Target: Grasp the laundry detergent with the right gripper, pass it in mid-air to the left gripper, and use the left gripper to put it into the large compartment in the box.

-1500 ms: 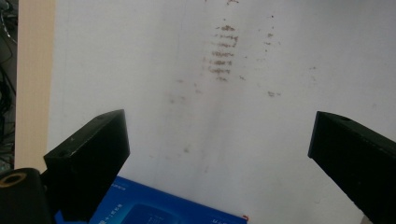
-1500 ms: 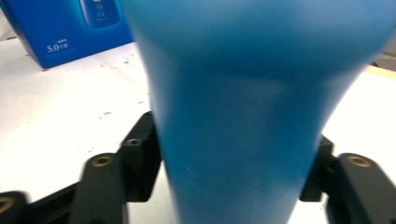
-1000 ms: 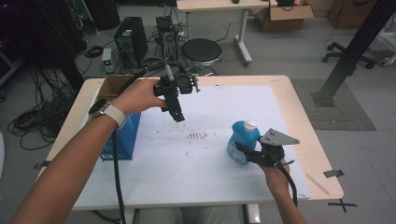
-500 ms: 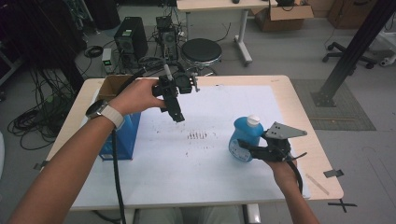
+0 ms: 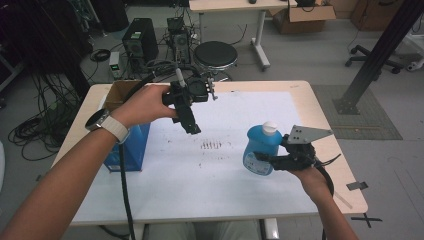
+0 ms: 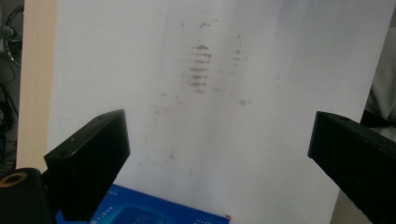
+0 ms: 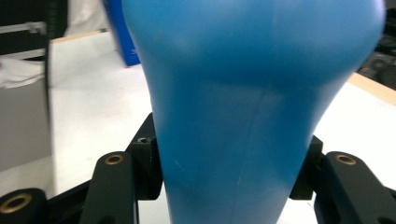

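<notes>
Blue bottle point(image 5: 261, 151) with its white cap point(image 5: 270, 128) stands at the right of the white sheet point(image 5: 235, 185), where a second ago it sat tilted a little nearer the table's right edge; the right gripper point(image 5: 272, 161) has carried it slightly inward and upright, jaws pressed against both sides of its body point(image 7: 243, 107). That suggests the lift or repositioning is under way. The left gripper point(image 5: 192, 127) hovers above the sheet, jaws spread wide and empty, much as before. Count: one bottle, one blue box point(image 5: 131, 145), one cardboard box point(image 5: 120, 92), two grippers, one smudge patch point(image 5: 211, 145).
</notes>
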Demonstrator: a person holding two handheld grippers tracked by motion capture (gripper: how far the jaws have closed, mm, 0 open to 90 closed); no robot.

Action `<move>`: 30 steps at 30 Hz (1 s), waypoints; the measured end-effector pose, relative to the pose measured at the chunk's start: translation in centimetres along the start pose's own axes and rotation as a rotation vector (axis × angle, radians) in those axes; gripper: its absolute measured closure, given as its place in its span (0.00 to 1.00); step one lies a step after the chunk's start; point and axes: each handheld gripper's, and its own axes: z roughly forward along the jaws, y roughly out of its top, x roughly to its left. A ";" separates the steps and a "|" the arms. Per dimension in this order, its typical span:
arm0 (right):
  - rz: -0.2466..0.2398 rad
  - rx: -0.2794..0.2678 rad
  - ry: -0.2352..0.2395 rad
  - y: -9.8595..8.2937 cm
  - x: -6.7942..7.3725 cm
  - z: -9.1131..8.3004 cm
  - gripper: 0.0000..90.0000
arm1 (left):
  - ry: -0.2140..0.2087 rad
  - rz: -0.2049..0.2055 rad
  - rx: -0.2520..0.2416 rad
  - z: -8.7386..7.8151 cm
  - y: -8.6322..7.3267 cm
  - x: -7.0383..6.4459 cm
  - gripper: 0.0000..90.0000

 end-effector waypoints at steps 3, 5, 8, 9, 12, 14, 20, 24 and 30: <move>-0.011 0.001 0.051 0.5 0.1 0.1 0.49 | 0.002 0.012 -0.004 -0.5 0.1 -0.6 0.07; -0.020 0.005 0.101 0.9 0.3 0.3 0.49 | 0.003 0.024 -0.001 -0.9 0.2 -1.0 0.07; -0.031 0.010 0.129 1.2 0.4 0.6 0.49 | -0.002 0.042 0.001 -1.4 0.4 -1.8 0.07; -0.037 0.013 0.142 1.3 0.4 0.8 0.49 | -0.004 0.048 -0.001 -1.6 0.4 -2.0 0.07; -0.046 0.018 0.178 1.8 0.5 1.4 0.49 | -0.006 0.061 -0.003 -2.2 0.5 -2.7 0.07; -0.055 0.020 0.198 2.2 0.5 1.8 0.49 | -0.007 0.069 -0.007 -2.5 0.5 -3.1 0.07; -0.083 0.033 0.262 3.5 0.8 3.0 0.49 | -0.011 0.083 -0.013 -3.3 0.5 -4.1 0.07; -0.104 0.035 0.302 4.3 1.2 3.8 0.49 | -0.014 0.090 -0.014 -3.5 0.4 -4.6 0.07; -0.138 0.047 0.345 5.1 1.7 5.2 0.49 | -0.030 0.087 -0.023 -3.9 0.2 -4.8 0.07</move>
